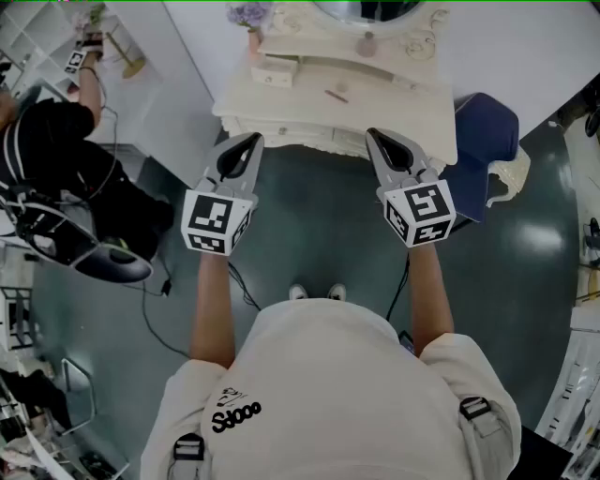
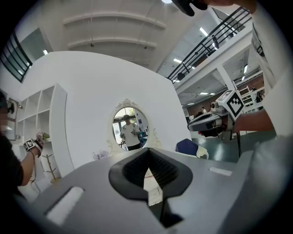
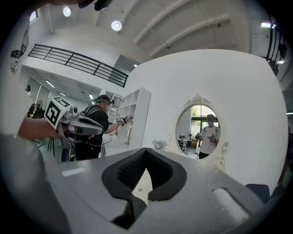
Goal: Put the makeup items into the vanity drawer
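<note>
Head view shows the person's cream shirt (image 1: 328,394) nearest, both bare forearms stretched forward over a dark floor (image 1: 309,234), with two pale shoes (image 1: 317,292) just past the shirt's edge. The left tongs (image 1: 249,145) and the right tongs (image 1: 379,141) are held level, well apart from each other, their tips pointing at the front edge of the cream bench (image 1: 281,117) without touching it. In the left gripper view and the right gripper view each pair of dark ribbed pads meets at the tip, so both tongs are pressed together with nothing between them. On the bench top, a slim pinkish makeup stick (image 1: 336,95) lies alone near the middle, beyond and between the two tongs. A small cream box (image 1: 275,70) sits to its left and farther back, and a small rounded bottle (image 1: 367,44) stands by the foot of the oval mirror (image 1: 366,9). A vase of pale purple flowers (image 1: 250,17) stands at the back left corner. A blue chair (image 1: 487,131) with a cream cloth (image 1: 506,178) draped on it stands just beside the bench's right end. Far left, another person in black (image 1: 47,159) reaches up toward a white shelf (image 1: 37,33).
</note>
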The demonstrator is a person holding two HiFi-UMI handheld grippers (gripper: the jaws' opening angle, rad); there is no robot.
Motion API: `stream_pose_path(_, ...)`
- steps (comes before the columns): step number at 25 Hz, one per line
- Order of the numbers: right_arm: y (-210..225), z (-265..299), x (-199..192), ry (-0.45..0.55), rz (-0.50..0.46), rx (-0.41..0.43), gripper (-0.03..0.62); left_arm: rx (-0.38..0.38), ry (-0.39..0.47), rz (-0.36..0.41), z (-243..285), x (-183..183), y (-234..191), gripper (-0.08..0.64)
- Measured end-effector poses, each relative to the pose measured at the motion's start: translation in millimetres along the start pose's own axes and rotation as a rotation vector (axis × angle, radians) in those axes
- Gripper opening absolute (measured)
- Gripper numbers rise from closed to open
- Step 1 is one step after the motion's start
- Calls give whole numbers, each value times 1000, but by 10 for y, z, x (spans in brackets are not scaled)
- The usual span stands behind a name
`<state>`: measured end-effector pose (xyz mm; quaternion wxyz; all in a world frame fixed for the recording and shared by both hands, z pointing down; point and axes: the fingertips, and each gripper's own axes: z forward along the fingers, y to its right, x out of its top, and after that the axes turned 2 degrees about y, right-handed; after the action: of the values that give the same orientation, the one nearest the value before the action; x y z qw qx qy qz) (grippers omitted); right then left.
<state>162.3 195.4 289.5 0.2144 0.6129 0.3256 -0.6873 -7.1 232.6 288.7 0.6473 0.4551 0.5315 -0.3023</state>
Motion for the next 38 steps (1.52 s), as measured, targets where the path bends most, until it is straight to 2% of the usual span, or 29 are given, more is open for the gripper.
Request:
stream_pose_path(8,-111,50,-15,-11,1,7,2,-6,-3,1,-64,-44,-48,20)
stream_pose_path(16,-319,107,23,29,52,41,2,-16,7,-11,-220,-110,-170,20)
stream_pose_path(21,-478,190,61,24,44,29,2,-43,8,-7,-336,-148,-242,19)
stream_pose_path(26,-636,226,193,73,86,66,2,-84,24,-42,-369,-170,-293,20)
stream_pose_path(31,-574,277,271,107,127,76,2,-108,31,-32,-266,-188,-332,20)
stream_pose_path(38,-376,580,164,79,108,78,2,-102,18,-31,42,-298,-521,19)
